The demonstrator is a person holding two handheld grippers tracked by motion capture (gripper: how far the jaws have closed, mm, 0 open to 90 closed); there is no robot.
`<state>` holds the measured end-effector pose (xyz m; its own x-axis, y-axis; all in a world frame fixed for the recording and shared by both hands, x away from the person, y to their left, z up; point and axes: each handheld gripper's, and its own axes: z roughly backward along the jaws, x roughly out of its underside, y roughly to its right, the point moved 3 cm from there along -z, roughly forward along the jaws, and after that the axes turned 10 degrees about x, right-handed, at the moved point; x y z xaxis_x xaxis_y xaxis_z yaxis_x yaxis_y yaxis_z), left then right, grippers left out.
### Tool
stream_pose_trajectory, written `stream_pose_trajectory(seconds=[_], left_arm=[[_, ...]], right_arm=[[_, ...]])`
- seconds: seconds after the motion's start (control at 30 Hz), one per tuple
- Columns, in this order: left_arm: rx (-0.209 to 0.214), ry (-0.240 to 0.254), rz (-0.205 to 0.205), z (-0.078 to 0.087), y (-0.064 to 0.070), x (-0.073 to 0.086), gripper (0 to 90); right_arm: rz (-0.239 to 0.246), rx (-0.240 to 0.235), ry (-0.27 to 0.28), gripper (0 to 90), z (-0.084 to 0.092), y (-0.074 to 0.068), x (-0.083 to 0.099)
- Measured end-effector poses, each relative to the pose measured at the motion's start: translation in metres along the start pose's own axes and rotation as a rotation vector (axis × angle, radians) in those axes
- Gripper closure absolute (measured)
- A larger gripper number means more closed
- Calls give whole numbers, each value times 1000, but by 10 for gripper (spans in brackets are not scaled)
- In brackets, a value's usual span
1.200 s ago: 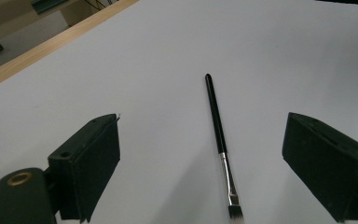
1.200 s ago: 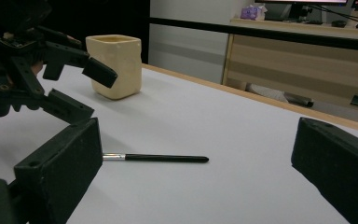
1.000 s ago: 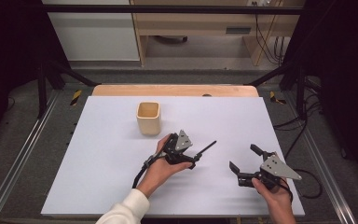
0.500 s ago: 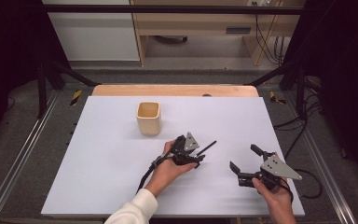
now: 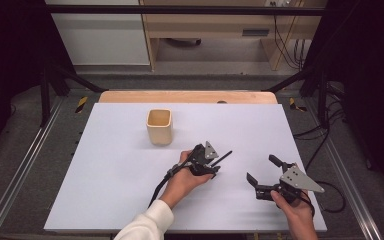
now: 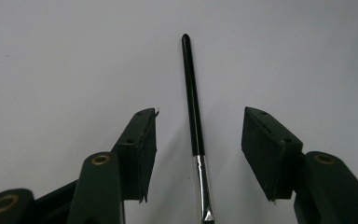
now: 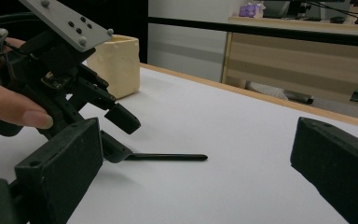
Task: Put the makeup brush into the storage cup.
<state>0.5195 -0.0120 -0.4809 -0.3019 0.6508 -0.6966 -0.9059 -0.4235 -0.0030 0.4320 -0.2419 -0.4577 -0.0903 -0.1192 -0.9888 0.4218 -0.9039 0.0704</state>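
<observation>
Your left gripper is closing in around the brush.

You are holding its jaws astride the brush, which is lying flat on the white table, right of the cup. The jaws have just been closing, yet both pads are standing clear of the handle, gripping nothing. Your right gripper is resting on the table well apart, jaws spread wide and empty.
</observation>
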Motion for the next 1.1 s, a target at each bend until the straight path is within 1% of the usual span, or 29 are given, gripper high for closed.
stream_pose_trajectory(seconds=[0.13, 0.23, 0.3, 0.37, 0.4, 0.63, 0.77, 0.87, 1.03, 1.1], left_arm=[[-8, -16, 8, 0, -2, -1, 471], [-8, -16, 12, 0, -2, -2, 472], [-13, -22, 5, 0, -3, -2, 476], [-11, -19, 8, 0, -3, -2, 476], [-9, -28, 9, 1, -3, -2, 478], [-15, -34, 10, 1, -5, -2, 491], [-15, -41, 15, 1, -5, -3, 517], [-4, -53, 22, 0, -4, -3, 554], [-1, -70, 20, -1, -4, -3, 564], [1, -71, 27, -2, -4, -2, 568]], right_arm=[[0, 0, 0, 25, 0, 0, 0], [-1, 0, -1, 25, 0, 0, 0], [-2, 1, 0, 25, 0, 0, 0], [2, -1, 0, 25, -1, 0, 0], [0, -1, 0, 25, -1, 0, 0], [-3, 0, -2, 24, 0, 0, 0], [-8, 1, -5, 24, 0, 0, 0], [-6, 1, -6, 25, 0, 0, 0], [-16, 7, -5, 24, -1, 1, 0], [-15, 7, -10, 24, -1, 1, 0]])
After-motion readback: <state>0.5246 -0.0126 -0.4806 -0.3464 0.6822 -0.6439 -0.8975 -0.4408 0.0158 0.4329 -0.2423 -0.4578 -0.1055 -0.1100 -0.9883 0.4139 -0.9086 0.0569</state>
